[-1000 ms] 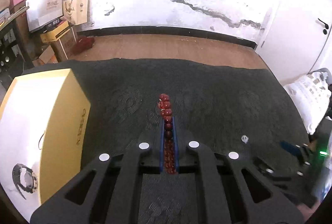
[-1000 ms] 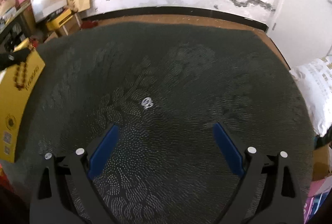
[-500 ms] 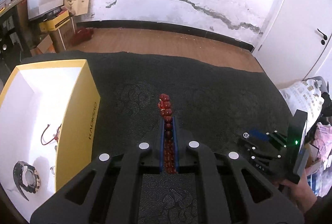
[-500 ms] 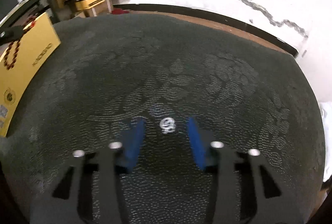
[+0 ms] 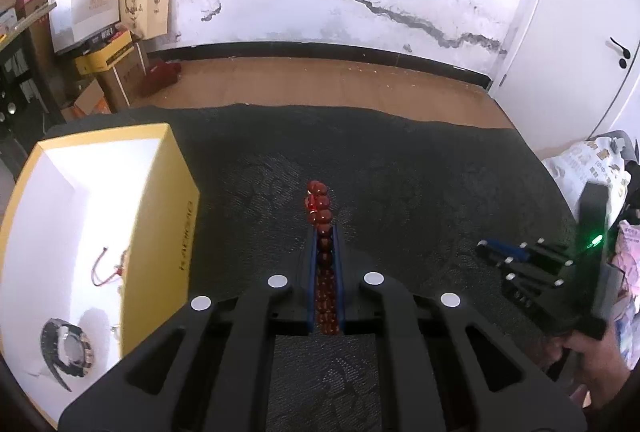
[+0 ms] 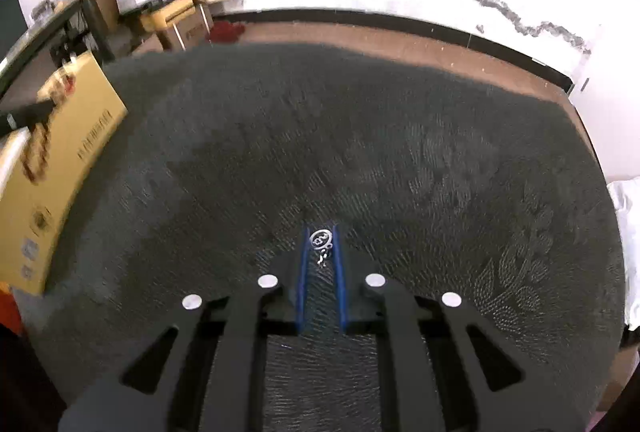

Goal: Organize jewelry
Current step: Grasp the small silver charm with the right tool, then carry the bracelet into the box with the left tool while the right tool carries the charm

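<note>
My left gripper (image 5: pixel 324 232) is shut on a red bead bracelet (image 5: pixel 319 205), held above the dark cloth just right of the open yellow box (image 5: pixel 182 199). The box's white inside holds a black watch (image 5: pixel 66 348) and a red cord piece (image 5: pixel 105 268). My right gripper (image 6: pixel 321 238) is shut on a small silver ring charm (image 6: pixel 321 239) low over the cloth. From the right wrist view the bracelet (image 6: pixel 38 147) hangs from the left gripper in front of the box (image 6: pixel 60 167). The right gripper also shows in the left wrist view (image 5: pixel 516 256).
A dark patterned cloth (image 6: pixel 360 135) covers the table. Cardboard boxes and bags (image 5: pixel 108 43) stand by the far left wall. A white bag (image 5: pixel 588 167) lies off the table's right edge. A white door (image 5: pixel 580 31) is at the right.
My right gripper has closed its fingers around the silver charm on the cloth. My left gripper has risen with the bracelet, showing more of the box's inside.
</note>
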`<action>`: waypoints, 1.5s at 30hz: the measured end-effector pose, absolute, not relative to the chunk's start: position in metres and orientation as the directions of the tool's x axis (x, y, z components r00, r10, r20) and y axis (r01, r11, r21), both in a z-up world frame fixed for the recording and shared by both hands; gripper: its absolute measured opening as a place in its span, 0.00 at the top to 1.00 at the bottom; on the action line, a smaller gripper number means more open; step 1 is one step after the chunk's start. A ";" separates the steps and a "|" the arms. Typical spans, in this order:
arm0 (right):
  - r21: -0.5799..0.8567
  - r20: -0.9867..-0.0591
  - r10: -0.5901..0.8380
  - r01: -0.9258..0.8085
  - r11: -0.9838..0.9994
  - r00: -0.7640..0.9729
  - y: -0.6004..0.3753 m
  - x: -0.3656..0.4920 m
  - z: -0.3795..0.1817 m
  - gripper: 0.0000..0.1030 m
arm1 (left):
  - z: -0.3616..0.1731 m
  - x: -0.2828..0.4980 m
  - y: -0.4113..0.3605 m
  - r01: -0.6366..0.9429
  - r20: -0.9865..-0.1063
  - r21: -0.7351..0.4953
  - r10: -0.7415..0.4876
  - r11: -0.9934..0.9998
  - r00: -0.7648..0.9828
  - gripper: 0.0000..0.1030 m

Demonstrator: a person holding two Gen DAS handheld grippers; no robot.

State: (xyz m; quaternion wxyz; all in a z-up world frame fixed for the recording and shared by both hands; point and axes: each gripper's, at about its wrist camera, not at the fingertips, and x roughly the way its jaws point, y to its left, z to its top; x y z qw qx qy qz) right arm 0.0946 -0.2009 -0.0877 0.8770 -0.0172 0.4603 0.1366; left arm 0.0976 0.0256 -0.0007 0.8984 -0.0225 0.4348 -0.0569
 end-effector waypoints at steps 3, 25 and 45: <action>0.104 -0.786 0.241 -0.263 0.959 0.569 -0.182 0.089 -0.052 0.88 | 0.010 0.090 0.032 0.087 -0.772 -0.073 -0.111 0.994 0.626 0.93; 0.120 -0.720 0.448 -0.541 0.832 0.529 0.040 0.039 0.044 0.88 | 0.037 0.029 0.227 -0.158 -0.777 -0.020 0.085 0.987 0.624 0.93; 0.108 -0.754 0.494 -0.661 0.743 0.432 0.152 0.015 0.020 0.88 | 0.007 0.011 0.289 -0.239 -0.812 -0.006 0.135 0.971 0.568 0.93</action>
